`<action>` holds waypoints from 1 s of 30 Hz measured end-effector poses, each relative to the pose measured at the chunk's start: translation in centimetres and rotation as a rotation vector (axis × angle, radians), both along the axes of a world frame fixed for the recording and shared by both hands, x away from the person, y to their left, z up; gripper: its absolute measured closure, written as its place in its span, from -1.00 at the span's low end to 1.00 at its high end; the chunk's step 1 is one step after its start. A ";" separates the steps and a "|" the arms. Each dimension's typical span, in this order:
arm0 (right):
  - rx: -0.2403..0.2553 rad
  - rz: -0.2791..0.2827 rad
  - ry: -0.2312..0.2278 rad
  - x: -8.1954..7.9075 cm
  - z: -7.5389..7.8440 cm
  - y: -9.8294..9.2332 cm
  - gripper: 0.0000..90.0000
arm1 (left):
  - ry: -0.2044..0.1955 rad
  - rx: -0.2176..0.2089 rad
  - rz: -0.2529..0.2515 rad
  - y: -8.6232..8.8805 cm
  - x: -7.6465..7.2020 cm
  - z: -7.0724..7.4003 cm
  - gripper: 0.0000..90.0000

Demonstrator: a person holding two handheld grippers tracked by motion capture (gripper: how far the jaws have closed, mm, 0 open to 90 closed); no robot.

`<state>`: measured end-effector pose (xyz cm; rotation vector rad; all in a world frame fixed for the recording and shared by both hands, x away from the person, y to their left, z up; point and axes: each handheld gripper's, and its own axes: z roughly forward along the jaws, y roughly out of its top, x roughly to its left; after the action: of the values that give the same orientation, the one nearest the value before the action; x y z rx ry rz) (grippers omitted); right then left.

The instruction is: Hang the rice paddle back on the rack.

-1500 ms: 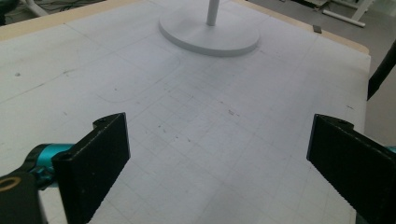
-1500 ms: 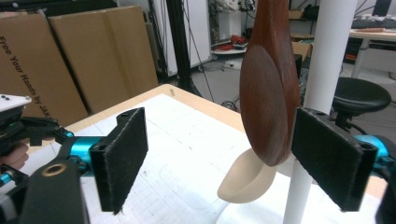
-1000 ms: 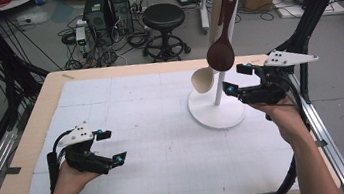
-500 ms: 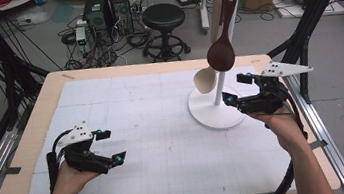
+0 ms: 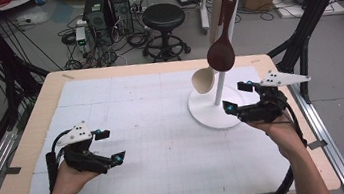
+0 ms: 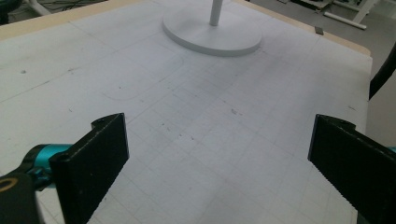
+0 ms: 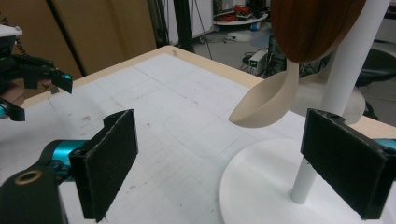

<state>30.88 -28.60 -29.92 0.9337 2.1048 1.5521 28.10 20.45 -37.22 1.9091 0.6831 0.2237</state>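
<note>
A white stand [image 5: 219, 106] sits at the right rear of the surface [image 5: 151, 110], with a dark wooden spoon [image 5: 221, 52] and a pale spoon [image 5: 204, 79] hanging on it. The right claw [image 5: 237, 99] hovers just beside the stand's base, jaws spread, freshly widened, nothing between them. The left claw [image 5: 108, 145] rests well apart, front left, also spread and empty.

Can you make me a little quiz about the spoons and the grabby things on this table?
1. How many spoons hang on the white stand?
2. True or false: the right hand-held gripper is squeezing the dark spoon.
3. Which is lower, the dark spoon or the pale spoon?

Key: 1. Two. 2. False; its jaws are open and hold nothing. 3. The pale spoon.
</note>
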 end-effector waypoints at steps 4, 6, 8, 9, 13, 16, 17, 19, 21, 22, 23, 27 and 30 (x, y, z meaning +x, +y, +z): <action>-0.008 -0.005 0.006 -0.2 -0.6 0.0 -0.77 | 0.000 -0.001 0.003 0.1 0.0 0.0 -0.87; -0.009 -0.007 0.010 -0.4 -0.9 -0.1 -0.78 | -0.001 -0.003 0.001 0.1 0.0 0.0 -0.87; -0.014 -0.012 0.012 -0.5 -1.2 -0.1 -0.78 | 0.001 -0.002 0.005 0.1 0.0 0.0 -0.87; -0.012 -0.012 0.014 -0.6 -1.3 -0.1 -0.79 | 0.001 -0.002 0.005 0.1 0.0 0.0 -0.87; -0.008 -0.018 0.015 -0.8 -1.9 -0.2 -0.80 | 0.001 -0.002 0.004 0.2 0.1 0.0 -0.87; -0.009 -0.023 0.017 -1.0 -2.3 -0.3 -0.80 | 0.004 -0.003 0.006 0.2 0.1 0.0 -0.87; -0.009 -0.024 0.021 -1.1 -2.5 -0.3 -0.80 | 0.003 -0.003 0.006 0.3 0.1 0.0 -0.87; -0.010 -0.027 0.026 -1.3 -3.0 -0.4 -0.80 | 0.002 -0.001 0.008 0.4 0.1 0.0 -0.87; -0.009 -0.028 0.031 -1.5 -3.4 -0.4 -0.80 | 0.004 -0.005 0.010 0.4 0.1 0.0 -0.87; -0.009 -0.029 0.035 -1.6 -3.6 -0.4 -0.80 | 0.005 -0.005 0.010 0.4 0.1 0.0 -0.87; -0.011 -0.029 0.036 -1.8 -3.8 -0.5 -0.80 | 0.005 -0.004 0.009 0.4 0.1 -0.1 -0.87; -0.026 -0.042 0.043 -2.2 -4.5 -0.8 -0.80 | 0.003 -0.004 0.012 0.5 0.1 -0.1 -0.87; -0.030 -0.051 0.046 -2.5 -5.0 -1.0 -0.80 | 0.005 -0.004 0.014 0.6 0.1 -0.1 -0.87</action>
<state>28.39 -29.64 -34.90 1.0133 2.1126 1.4842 28.22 21.07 -37.27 1.9019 0.6994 0.2260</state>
